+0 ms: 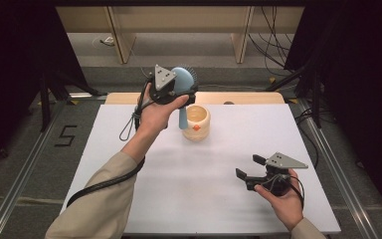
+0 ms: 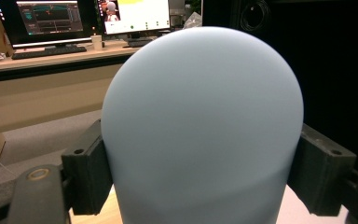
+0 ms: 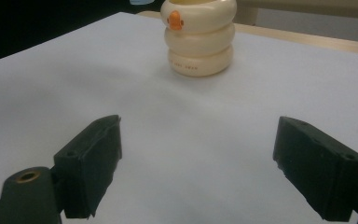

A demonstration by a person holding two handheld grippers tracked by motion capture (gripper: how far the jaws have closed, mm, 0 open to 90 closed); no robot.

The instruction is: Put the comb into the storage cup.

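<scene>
L gripper point(image 1: 179, 88) is raised over the table's point(image 1: 129, 149) far edge, jaws clamped on a blue brush point(image 1: 184, 79) by its rounded head (handle hangs down into the cream ringed cup point(image 1: 196, 122) just below). R gripper point(image 1: 248, 169) sits near the table's front-right corner, jaws wide apart w/ nothing between, well apart from the cup.

Brush point(image 1: 184, 82): pale blue, plain, dark bristles at the rim. Cup point(image 1: 197, 122): cream, ringed, small orange mark on the side. Bench point(image 1: 209, 174): white top, light wood far edge. Both hand-held grippers black, grey top plates.
</scene>
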